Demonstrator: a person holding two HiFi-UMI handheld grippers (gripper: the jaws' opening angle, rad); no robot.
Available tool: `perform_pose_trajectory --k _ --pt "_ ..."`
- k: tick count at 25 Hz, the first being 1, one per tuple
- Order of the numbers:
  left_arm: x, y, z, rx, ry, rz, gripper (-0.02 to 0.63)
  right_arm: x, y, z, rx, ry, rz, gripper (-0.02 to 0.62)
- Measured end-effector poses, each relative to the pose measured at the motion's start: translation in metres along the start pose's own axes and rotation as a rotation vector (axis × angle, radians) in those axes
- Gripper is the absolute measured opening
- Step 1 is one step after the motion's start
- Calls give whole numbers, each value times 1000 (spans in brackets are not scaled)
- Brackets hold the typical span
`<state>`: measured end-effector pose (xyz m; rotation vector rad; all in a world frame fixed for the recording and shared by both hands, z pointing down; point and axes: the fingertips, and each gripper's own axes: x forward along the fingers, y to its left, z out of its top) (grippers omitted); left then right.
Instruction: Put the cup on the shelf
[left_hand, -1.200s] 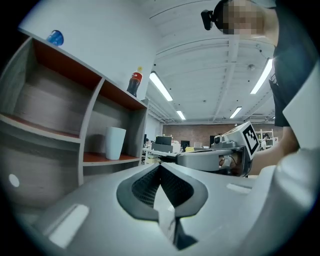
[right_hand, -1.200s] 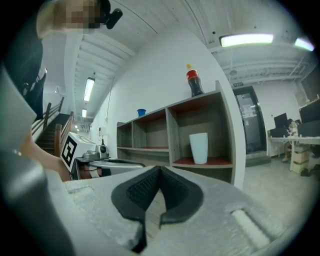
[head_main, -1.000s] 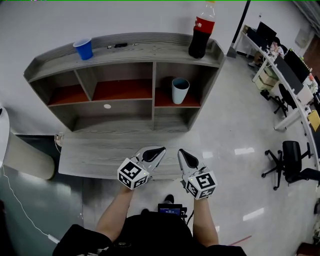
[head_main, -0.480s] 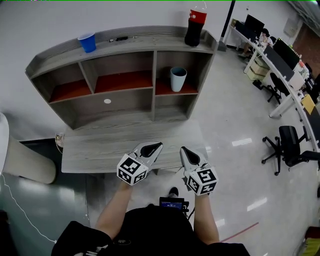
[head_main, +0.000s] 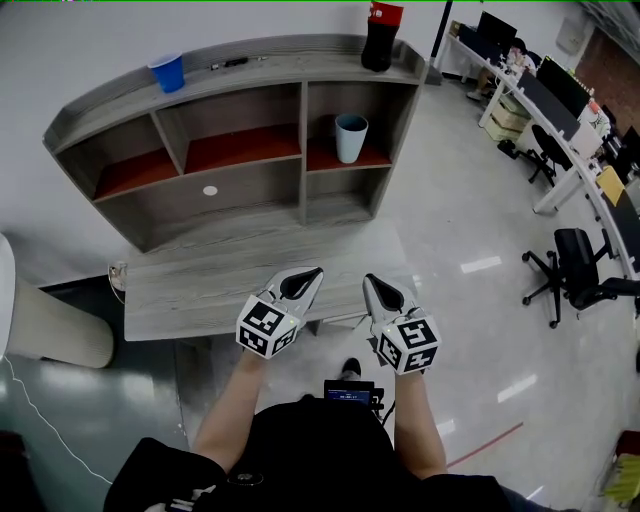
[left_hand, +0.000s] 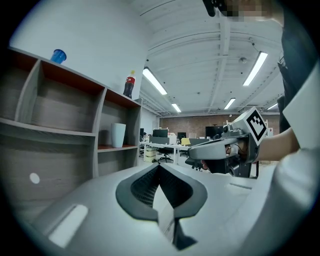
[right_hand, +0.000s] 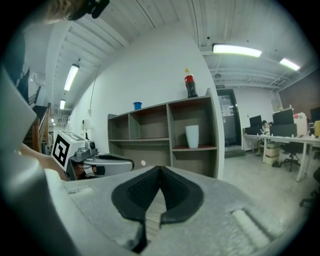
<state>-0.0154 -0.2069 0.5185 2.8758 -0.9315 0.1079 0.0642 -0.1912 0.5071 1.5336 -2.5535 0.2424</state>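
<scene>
Blue cup (head_main: 167, 72) stood upright on the top board of the shelf unit (head_main: 300, 66), far left, well apart from both grippers. It looked like a thin plastic party cup: light, soft-walled, easy to tip or crush. Best taken across the mid wall with a gentle squeeze, not by the rim. Left gripper (head_main: 308, 278) hung over the near edge of the worktop (head_main: 190, 290), jaws together with nothing between them. Pale cup (head_main: 351, 137) stood upright on the red board of the upper right compartment, apart from its side walls. By my read this one was already placed. It looked stiffer and heavier, maybe ceramic or thick plastic, smooth and likely slippery. It would need a firm side grip low on the body, with care for the board above when lifting. Right gripper (head_main: 375, 288) sat just beside the left one, also closed and empty, well short of the shelf. Cola bottle (head_main: 380, 38) stood on the top board at the right end, partly cut off by the frame edge.
</scene>
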Motion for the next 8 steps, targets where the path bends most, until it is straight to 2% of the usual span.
perform_pose_trajectory --k 8 --pt "5 -9 3 -3 -11 -51 -6 1 -3 3 -5 2 -14 0"
